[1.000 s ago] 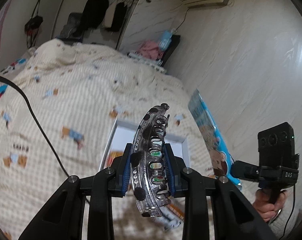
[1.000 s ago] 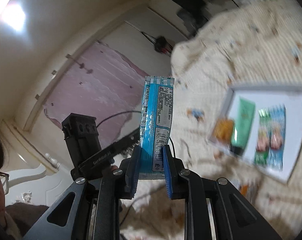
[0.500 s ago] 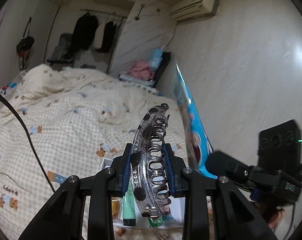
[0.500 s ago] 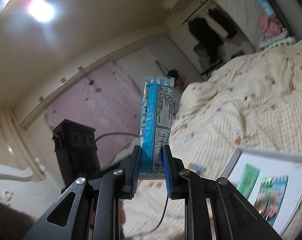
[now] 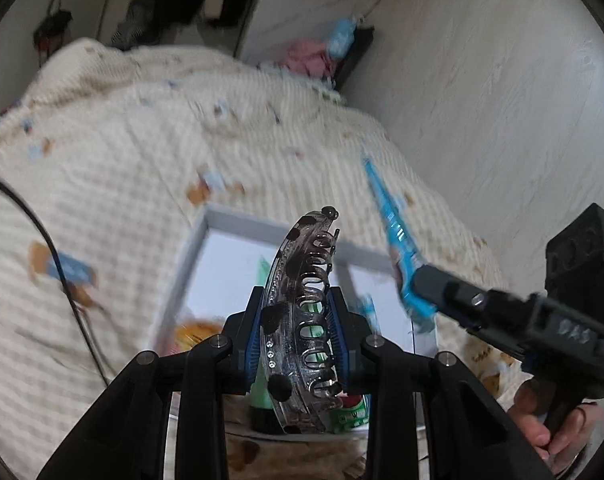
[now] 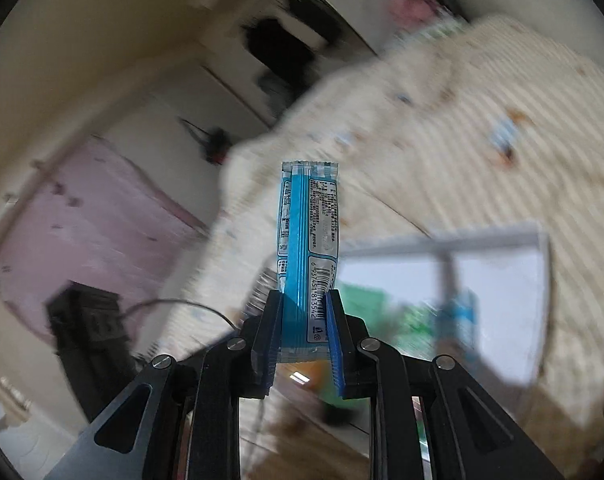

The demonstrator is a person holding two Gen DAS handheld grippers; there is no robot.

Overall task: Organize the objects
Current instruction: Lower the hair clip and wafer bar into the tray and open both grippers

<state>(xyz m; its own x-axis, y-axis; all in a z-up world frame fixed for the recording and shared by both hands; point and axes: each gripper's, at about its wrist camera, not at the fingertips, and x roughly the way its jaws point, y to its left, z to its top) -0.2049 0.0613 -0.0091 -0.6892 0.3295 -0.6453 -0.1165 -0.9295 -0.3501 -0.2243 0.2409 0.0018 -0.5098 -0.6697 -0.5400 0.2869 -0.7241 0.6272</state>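
Observation:
My left gripper (image 5: 298, 332) is shut on a clear hair clip (image 5: 302, 312) with dark spots, standing upright between the blue pads. It hangs above a white divided tray (image 5: 238, 224) on the bed. My right gripper (image 6: 303, 336) is shut on a blue snack packet (image 6: 307, 240), held upright by its lower end. In the left wrist view that packet (image 5: 393, 236) and the right gripper's black body (image 5: 501, 316) reach in from the right, over the tray's right edge. The tray (image 6: 501, 236) lies to the right in the right wrist view, blurred.
The tray holds a green tube (image 5: 262, 276), an orange packet (image 5: 198, 332) and green and blue packets (image 6: 457, 316). A cream patterned bedspread (image 5: 122, 160) lies under it. A black cable (image 5: 62, 272) crosses the bed on the left. A pale wall (image 5: 501, 100) stands to the right.
Both grippers have dropped toward the bed and tipped downward. The tray has come back into full view under the hair clip. The blue packet now hangs lower, near the tray's right edge.

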